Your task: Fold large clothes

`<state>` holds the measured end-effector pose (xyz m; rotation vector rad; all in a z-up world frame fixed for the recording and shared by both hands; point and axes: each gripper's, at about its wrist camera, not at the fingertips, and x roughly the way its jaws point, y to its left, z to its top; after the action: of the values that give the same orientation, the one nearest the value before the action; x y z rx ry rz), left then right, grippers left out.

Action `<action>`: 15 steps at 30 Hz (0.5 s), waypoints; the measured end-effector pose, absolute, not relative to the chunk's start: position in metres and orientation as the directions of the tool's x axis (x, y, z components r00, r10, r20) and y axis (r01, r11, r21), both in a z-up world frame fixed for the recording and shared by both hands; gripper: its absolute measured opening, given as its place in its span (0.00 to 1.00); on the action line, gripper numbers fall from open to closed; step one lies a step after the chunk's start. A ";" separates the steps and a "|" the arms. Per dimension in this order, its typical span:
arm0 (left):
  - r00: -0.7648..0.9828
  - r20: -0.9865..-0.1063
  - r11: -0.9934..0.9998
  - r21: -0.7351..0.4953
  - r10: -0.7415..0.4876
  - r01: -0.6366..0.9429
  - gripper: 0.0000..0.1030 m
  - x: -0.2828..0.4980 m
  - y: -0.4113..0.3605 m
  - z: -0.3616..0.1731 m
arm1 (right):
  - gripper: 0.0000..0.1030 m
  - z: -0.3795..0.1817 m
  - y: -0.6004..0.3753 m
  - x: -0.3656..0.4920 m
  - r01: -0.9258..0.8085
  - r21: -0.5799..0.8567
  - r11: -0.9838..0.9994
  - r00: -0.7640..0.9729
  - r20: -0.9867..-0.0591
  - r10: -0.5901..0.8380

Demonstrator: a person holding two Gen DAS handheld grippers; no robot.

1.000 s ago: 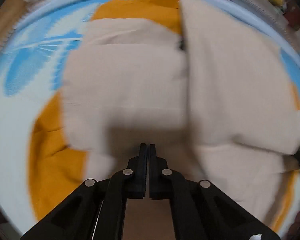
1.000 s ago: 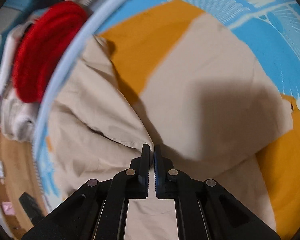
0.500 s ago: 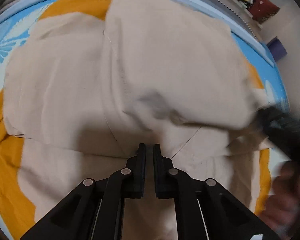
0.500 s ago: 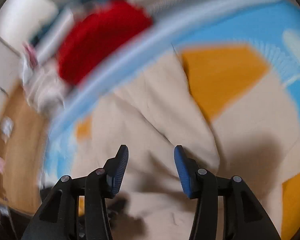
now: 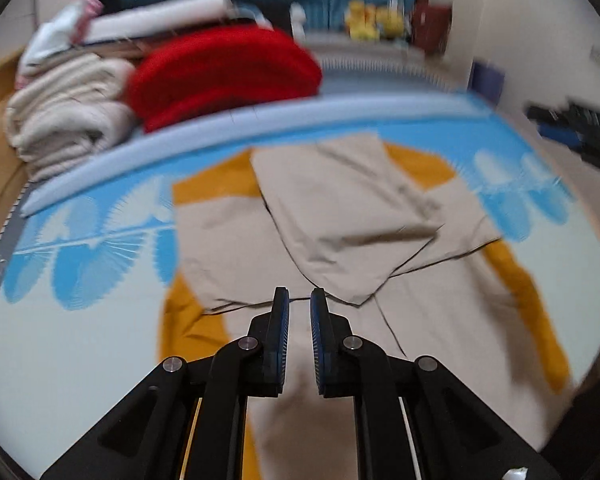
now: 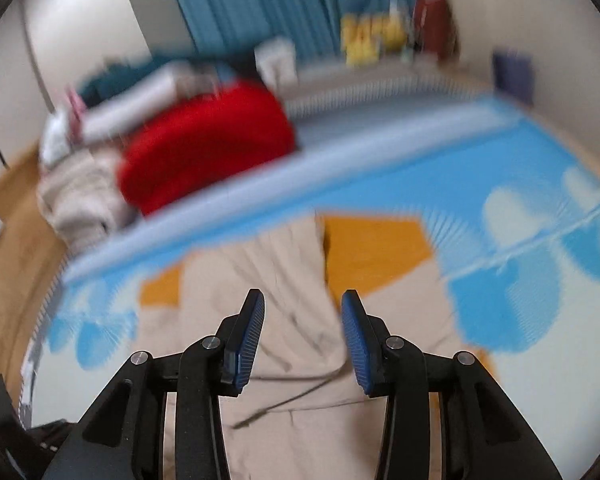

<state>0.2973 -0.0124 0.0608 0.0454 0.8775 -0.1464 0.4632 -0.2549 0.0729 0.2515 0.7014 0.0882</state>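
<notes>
**Desk:** What's the beige garment (image 5: pixel 352 236) doing in this shot?

**Photographer:** It lies spread on an orange cloth (image 5: pixel 516 280) over the blue-and-white patterned mat (image 5: pixel 88 240). One flap is folded across its middle, ending in a point just ahead of the left gripper (image 5: pixel 299 300). The fold looks part-done, with a loose edge trailing toward the orange cloth's right side.

**Desk:** Are the fingers on it?

**Photographer:** No. The left gripper's fingers (image 5: pixel 281 320) stand a narrow slit apart with nothing between them; they have just been opening a little. The right gripper (image 6: pixel 303 304) is about half open, also empty, its jaws having just eased in slightly. Both hang above the garment, clear of it.

**Desk:** So the next fold?

**Photographer:** Probably. To do it well, I'd say each gripper should take a corner of one edge, pinch only the layers meant to move, lift evenly and lay the edge square to the flap, so the folded part isn't dragged askew.

**Desk:** Background?

**Photographer:** Beyond the mat's raised blue rim (image 6: pixel 340 160), a red knit (image 5: pixel 224 68) and a cream bundle (image 5: pixel 68 108) sit stacked; blue curtains (image 6: pixel 284 4) hang behind them. Blur softens the details.
</notes>
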 end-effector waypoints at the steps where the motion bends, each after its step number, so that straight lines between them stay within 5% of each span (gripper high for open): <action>1: 0.647 -0.753 0.990 -0.036 -0.118 0.138 0.11 0.280 -0.001 0.073 | 0.40 0.091 -0.263 0.446 0.000 0.257 0.966 0.785 -0.599 0.160; 6: 0.710 -0.693 0.992 -0.108 -0.124 0.068 0.11 0.186 0.068 0.090 | 0.40 0.137 -0.317 0.335 0.015 0.204 0.979 0.838 -0.537 0.099; 9: 0.721 -0.685 0.987 -0.161 -0.111 -0.002 0.11 0.141 0.103 0.065 | 0.40 0.126 -0.352 0.277 0.069 0.188 0.980 0.813 -0.579 0.054; 11: 0.641 -0.765 0.977 -0.180 -0.064 -0.117 0.04 0.135 0.123 0.037 | 0.39 0.113 -0.372 0.246 0.107 0.191 0.976 0.784 -0.619 0.035; 13: 0.624 -0.775 0.960 -0.238 -0.095 -0.150 0.05 0.129 0.139 0.028 | 0.21 0.096 -0.392 0.218 0.154 0.186 0.970 0.762 -0.648 0.003; 15: 0.580 -0.810 0.953 -0.240 -0.090 -0.186 0.05 0.128 0.147 0.020 | 0.19 0.077 -0.405 0.200 0.179 0.177 0.968 0.742 -0.670 -0.015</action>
<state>0.1281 0.1473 0.0204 -0.3155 0.9546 0.0574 0.1996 -0.4054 0.0767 0.2371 0.7284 -0.1073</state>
